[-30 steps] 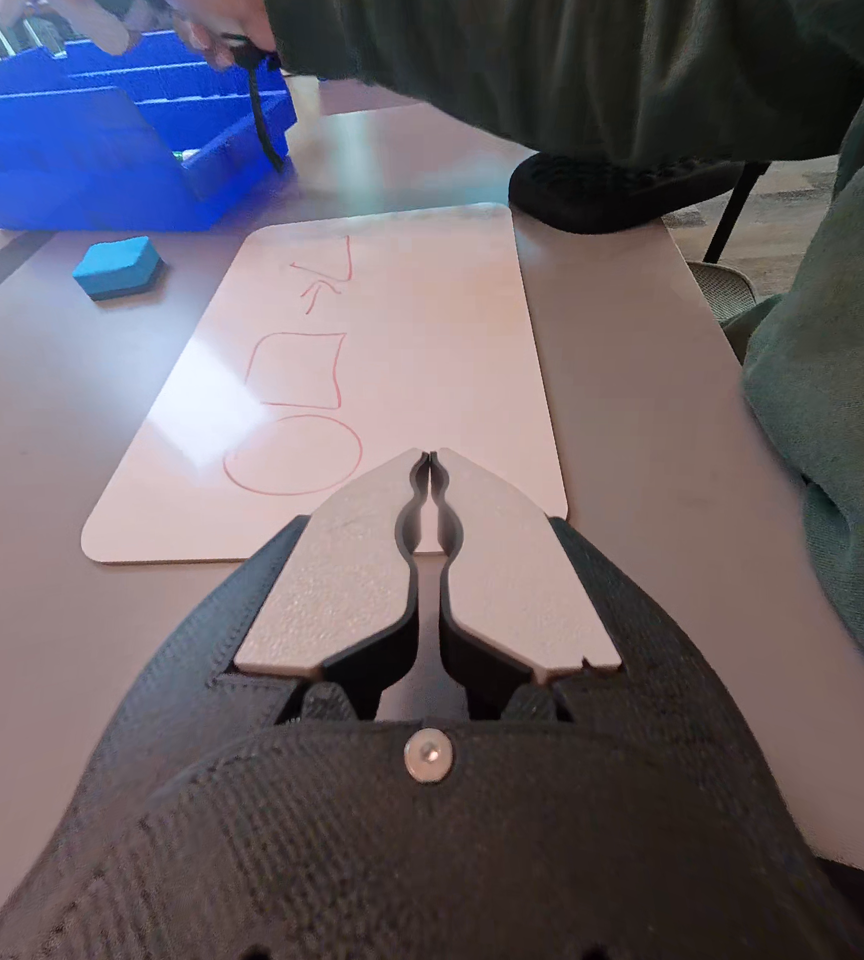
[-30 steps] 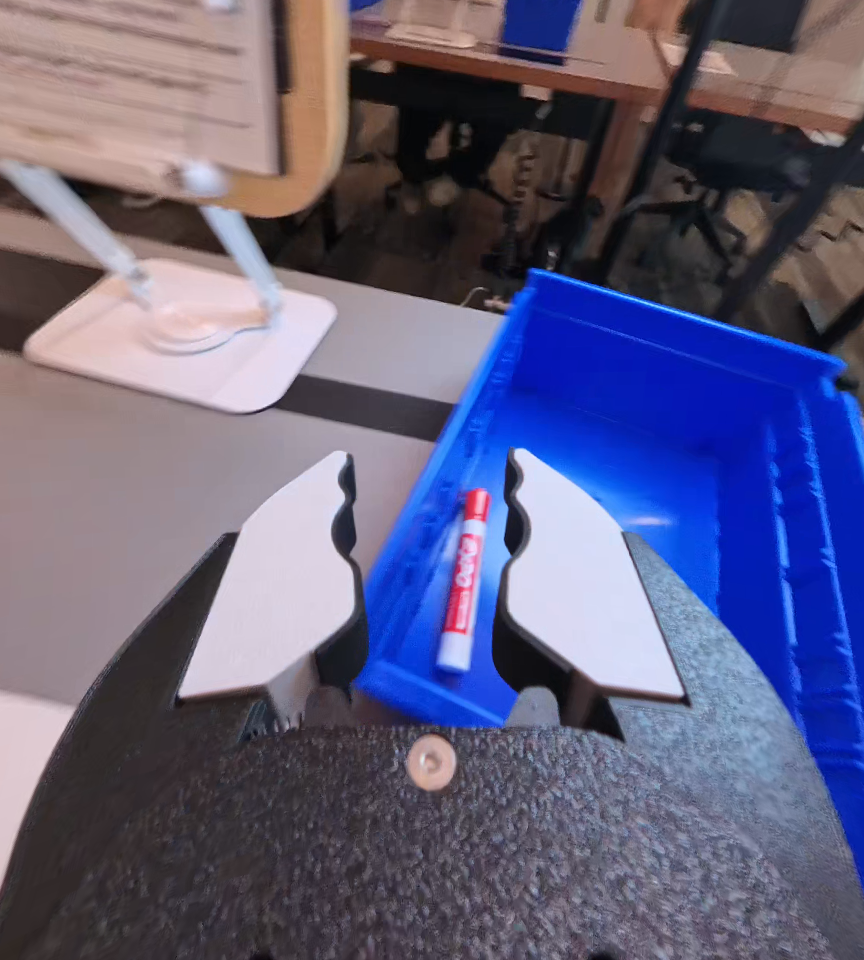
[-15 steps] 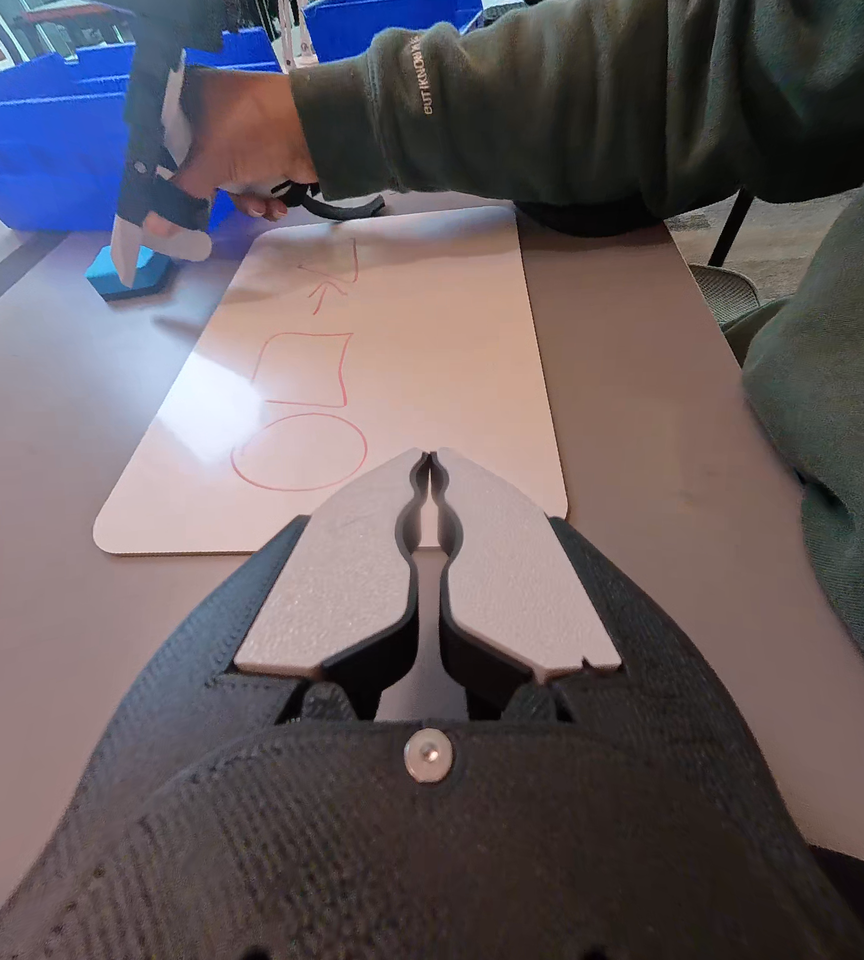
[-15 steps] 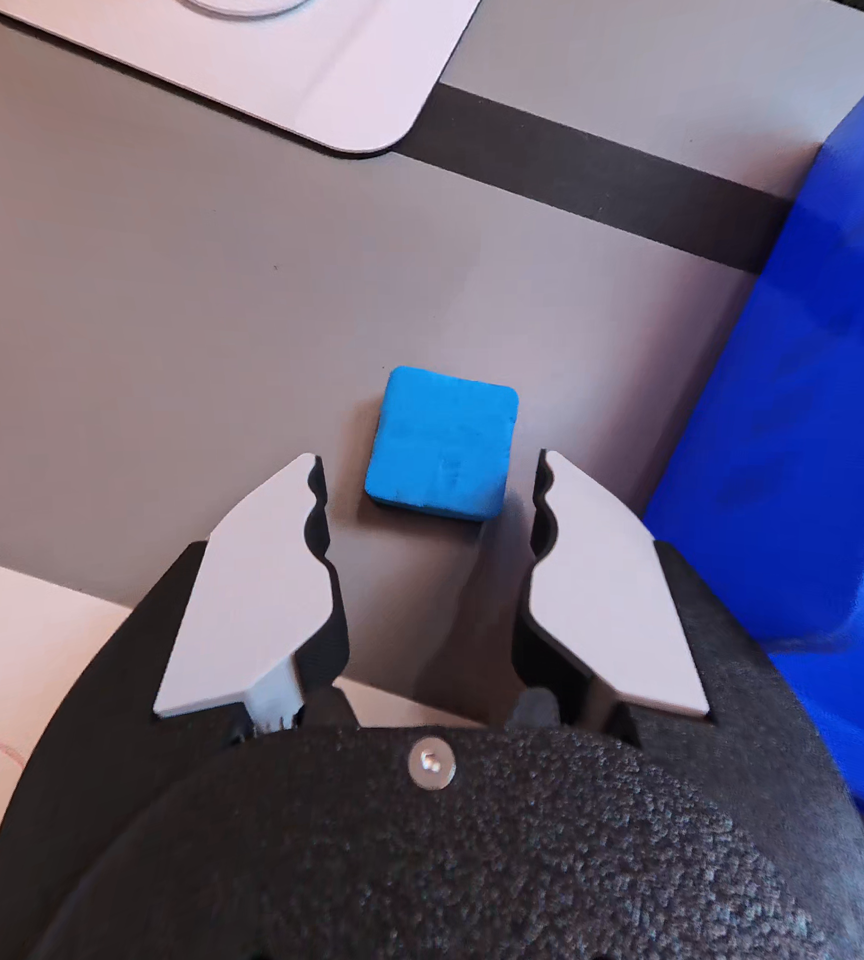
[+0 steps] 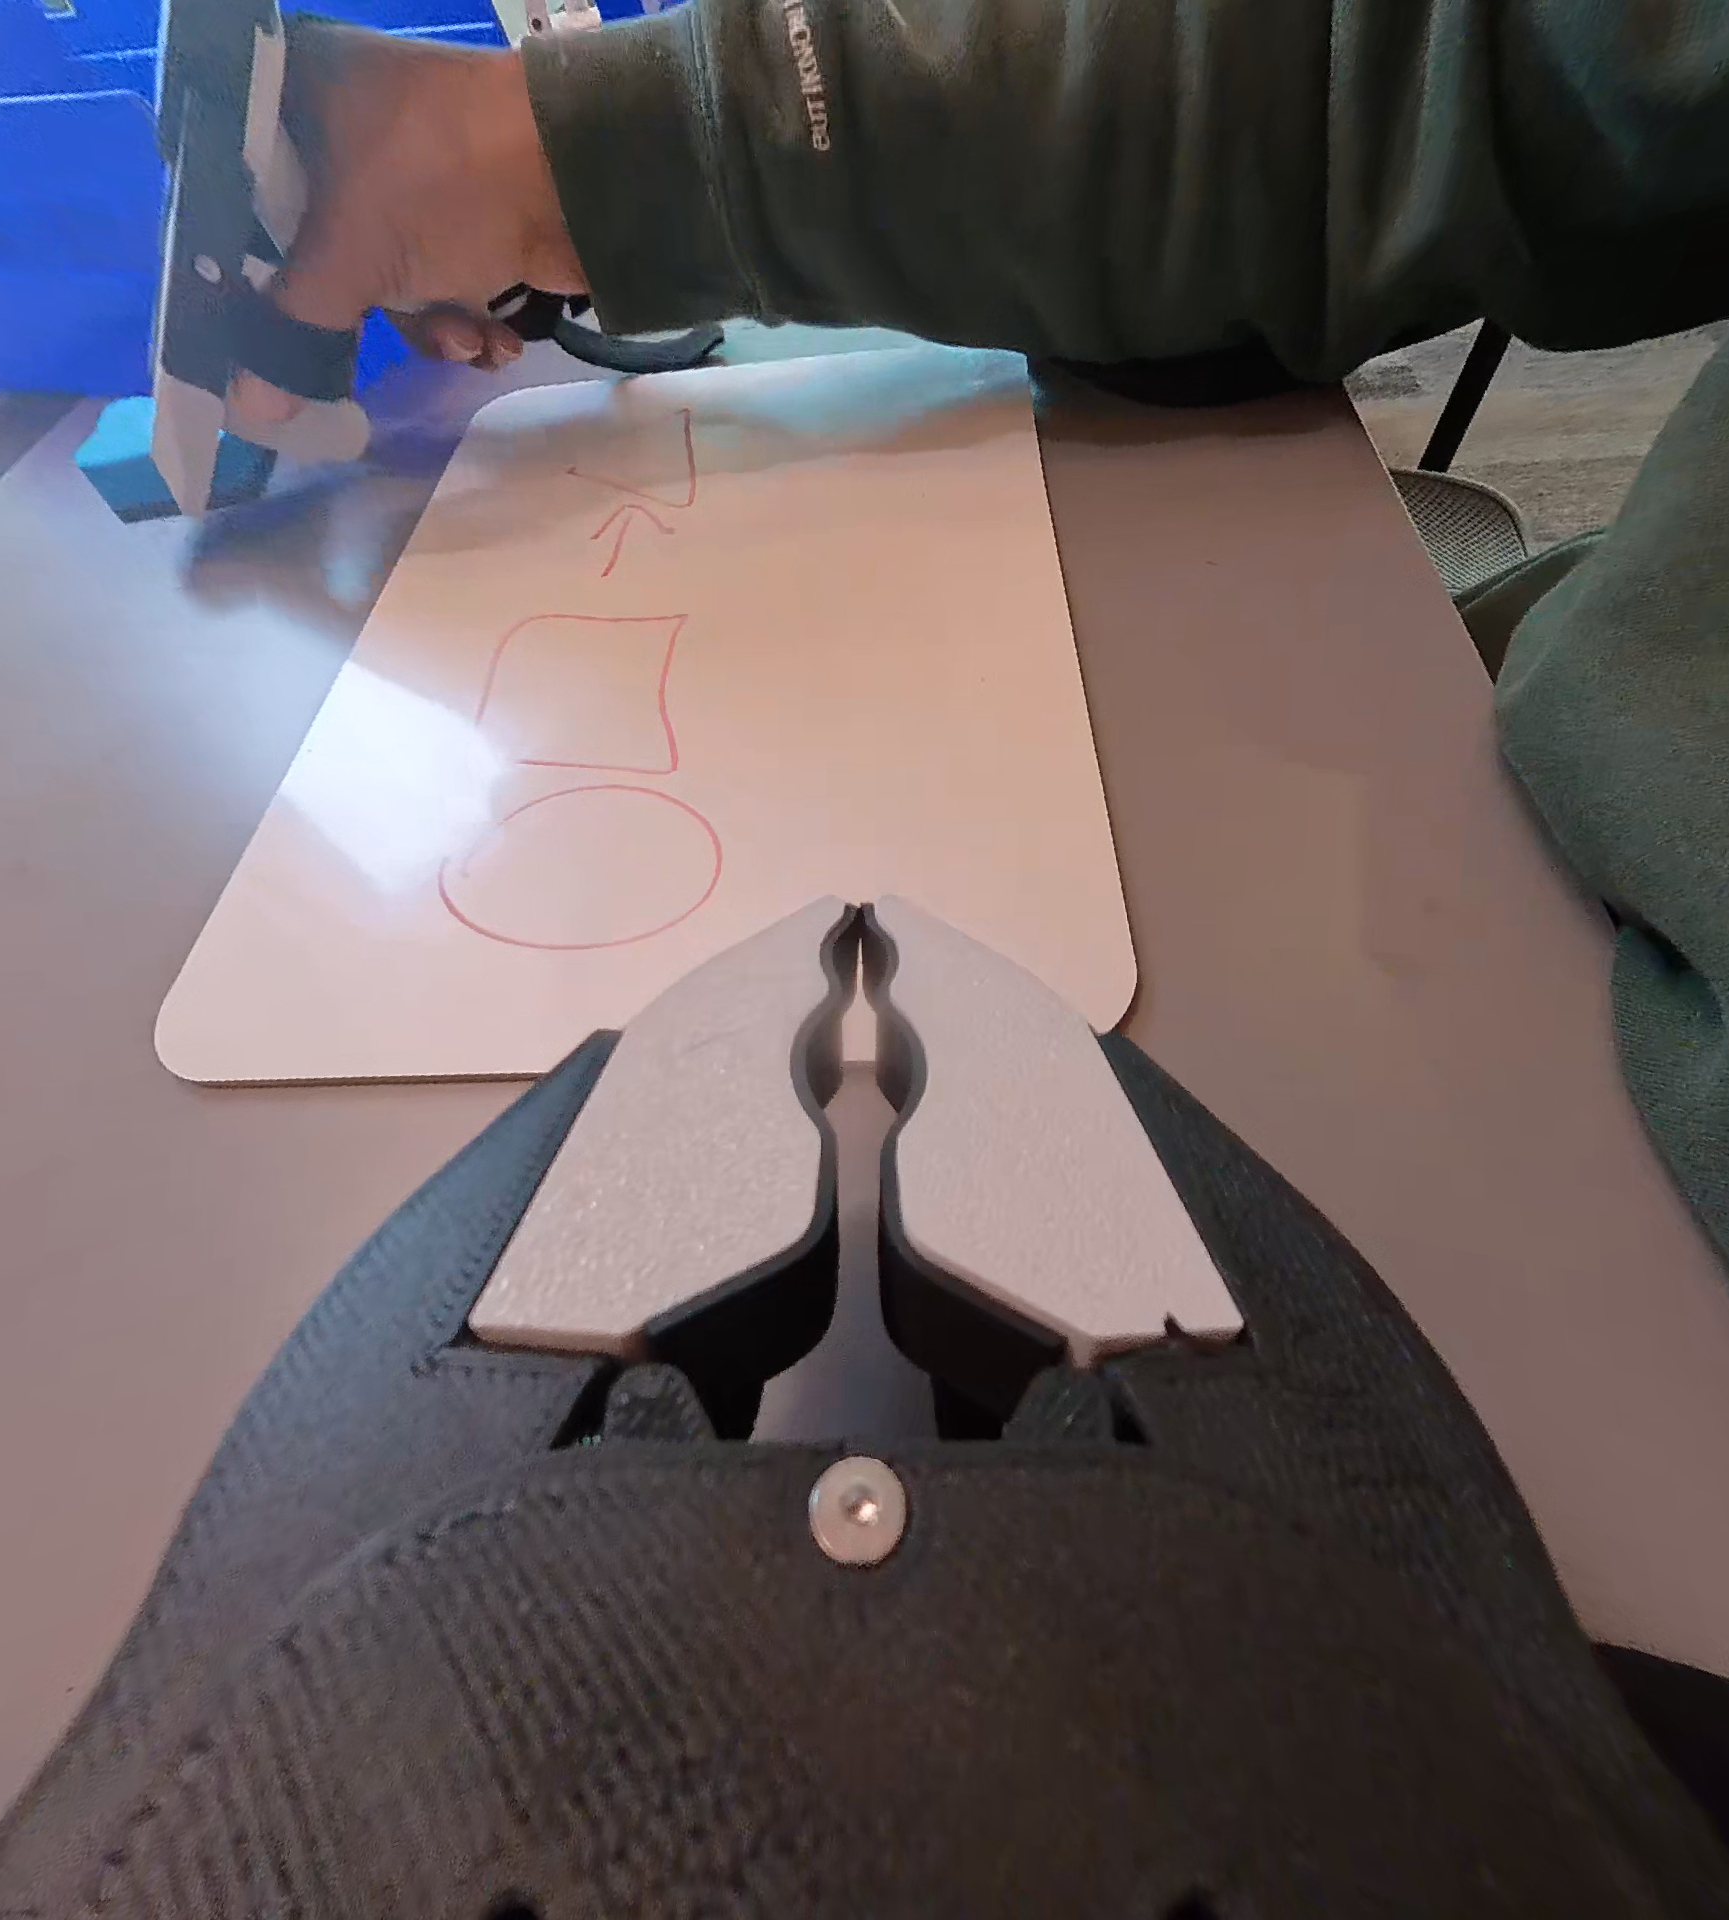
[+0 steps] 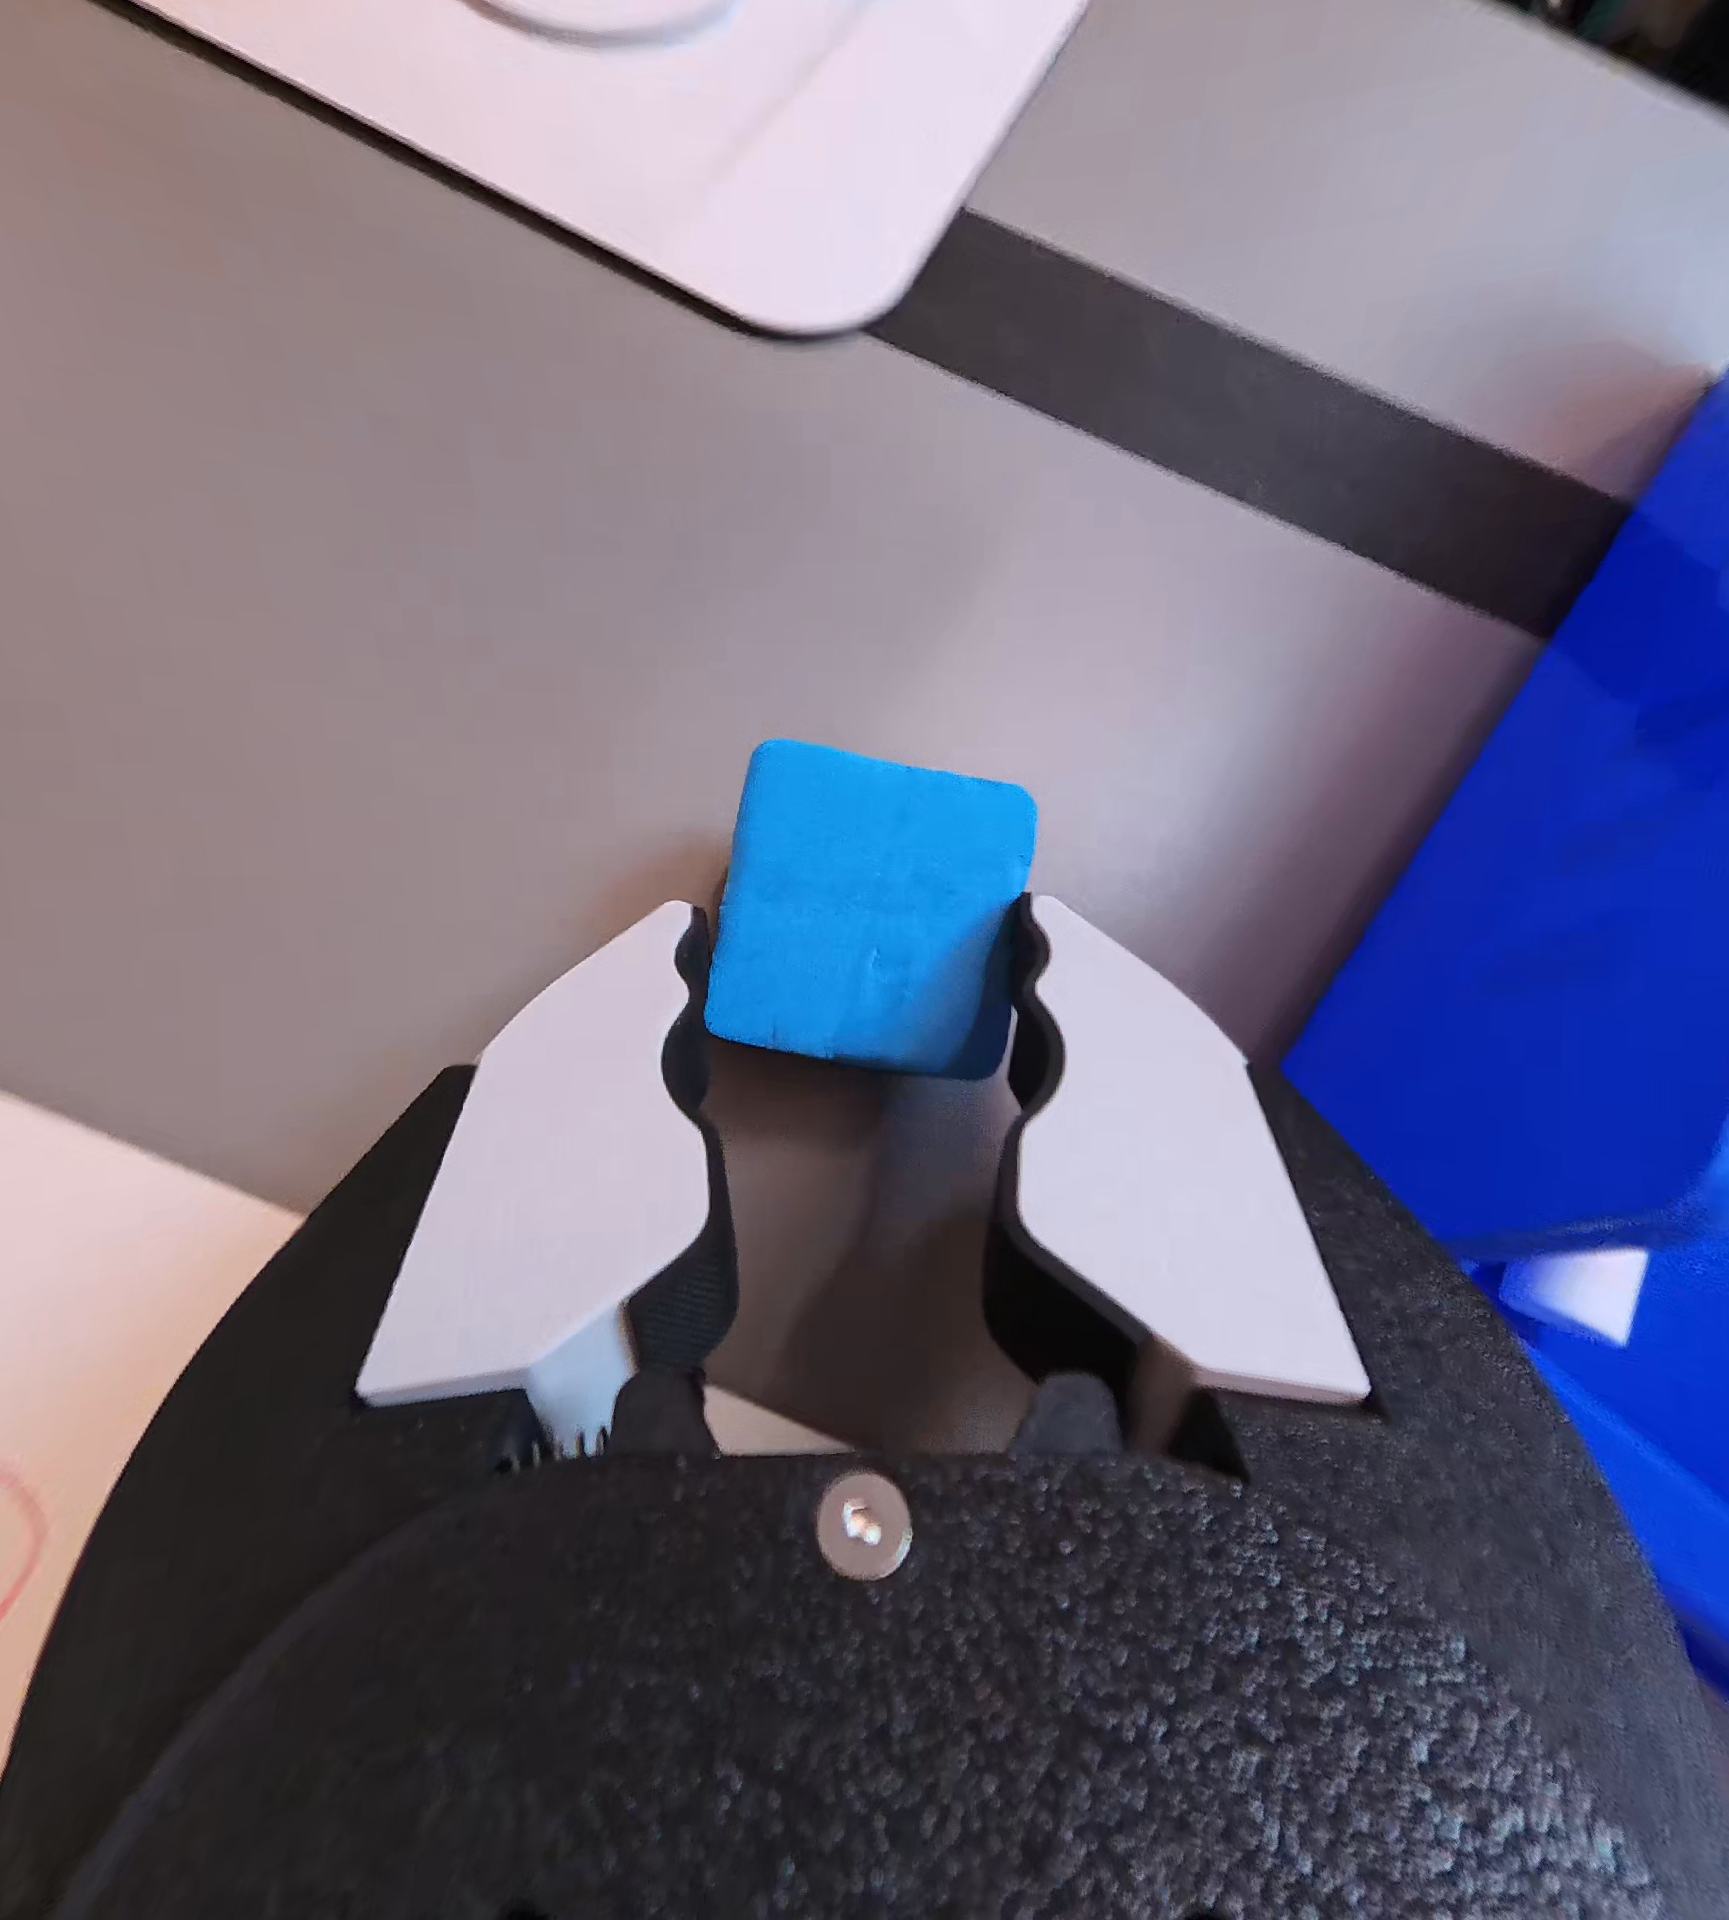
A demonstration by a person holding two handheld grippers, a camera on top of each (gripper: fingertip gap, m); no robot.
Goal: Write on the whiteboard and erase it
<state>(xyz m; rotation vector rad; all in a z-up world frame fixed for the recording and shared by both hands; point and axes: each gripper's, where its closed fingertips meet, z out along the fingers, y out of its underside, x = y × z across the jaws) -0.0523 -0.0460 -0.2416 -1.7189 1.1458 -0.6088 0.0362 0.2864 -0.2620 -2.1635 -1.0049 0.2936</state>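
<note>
Grey worktop [image 5: 91,1143] carries the whiteboard [image 5: 891,675], its red shapes [image 5: 585,868] awaiting wiping. Off its far corner, beside a blue bin [image 6: 1618,883], the right tongs [image 6: 865,914] pinch the blue eraser [image 6: 870,894] by its sides, presumably leaving the wiping face free. The left tongs [image 5: 861,914], pressed together on nothing, hover at the board's near edge, likely out of the way.

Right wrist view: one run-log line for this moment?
phase: picking up eraser | right gripper: shut on blue eraser, on table | left gripper: shut, empty | whiteboard: red drawings unerased
</note>
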